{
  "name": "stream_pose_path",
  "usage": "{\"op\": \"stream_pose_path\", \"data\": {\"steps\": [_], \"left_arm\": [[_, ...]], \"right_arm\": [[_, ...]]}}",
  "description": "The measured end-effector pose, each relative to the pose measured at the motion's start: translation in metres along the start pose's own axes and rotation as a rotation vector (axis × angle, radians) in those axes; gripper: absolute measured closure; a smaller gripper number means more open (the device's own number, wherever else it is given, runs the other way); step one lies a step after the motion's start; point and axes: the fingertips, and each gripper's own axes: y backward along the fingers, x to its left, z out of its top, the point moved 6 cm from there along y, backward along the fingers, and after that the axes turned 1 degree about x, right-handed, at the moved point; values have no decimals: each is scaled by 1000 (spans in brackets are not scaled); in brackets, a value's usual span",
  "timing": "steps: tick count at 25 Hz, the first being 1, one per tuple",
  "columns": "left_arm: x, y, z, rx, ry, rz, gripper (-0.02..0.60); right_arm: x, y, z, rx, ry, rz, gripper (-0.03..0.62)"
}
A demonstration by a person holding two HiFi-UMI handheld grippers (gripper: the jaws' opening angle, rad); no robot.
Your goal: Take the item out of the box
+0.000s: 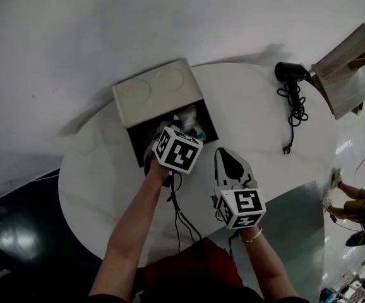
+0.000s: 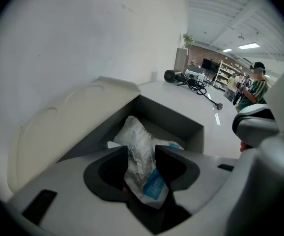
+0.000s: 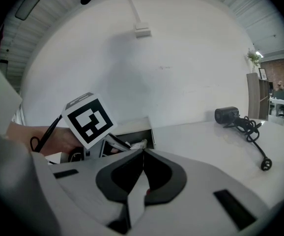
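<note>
An open box [image 1: 137, 142] with a cream lid [image 1: 158, 94] folded back sits on the round white table [image 1: 252, 106]. My left gripper [image 2: 141, 162] is at the box's near edge, shut on a crinkled white plastic packet [image 2: 140, 146] with a blue label, which rises out of the dark box interior [image 2: 171, 119]. In the head view the left gripper [image 1: 168, 133] hangs over the box, the packet [image 1: 191, 120] showing beyond it. My right gripper [image 1: 231, 164] rests on the table to the right of the box, jaws shut and empty; its own view shows the shut tips [image 3: 143, 154].
A black hair dryer [image 1: 291, 72] with a coiled cord [image 1: 295, 109] lies at the table's far right. A cardboard piece [image 1: 347, 65] leans beyond the table's edge. A white wall runs behind the table. A person [image 2: 252, 90] stands far off.
</note>
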Motion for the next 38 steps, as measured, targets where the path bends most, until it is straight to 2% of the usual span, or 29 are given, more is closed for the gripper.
{"op": "stream_pose_path", "data": {"steps": [4,9,14,22,30,38], "left_arm": [[0,-2,1,7,-9,6,398],[-1,-4,1,8,-29,10,446],[-6,-2,3,-8,-53,7,468],[-16,21,16,-79,-100,51,472],[-18,68,27,-242,-81,85,474],[-32,118,15,-319,-41,136,475]], "right_arm": [[1,-2,-2,5,-1,3,579],[0,-1,-3,11,-6,2,579],[-2,6,-4,19,-8,-9,579],[-4,17,0,7,-8,-17,579],[2,32,6,-19,-1,-7,579],[8,56,10,-44,21,26,579]]}}
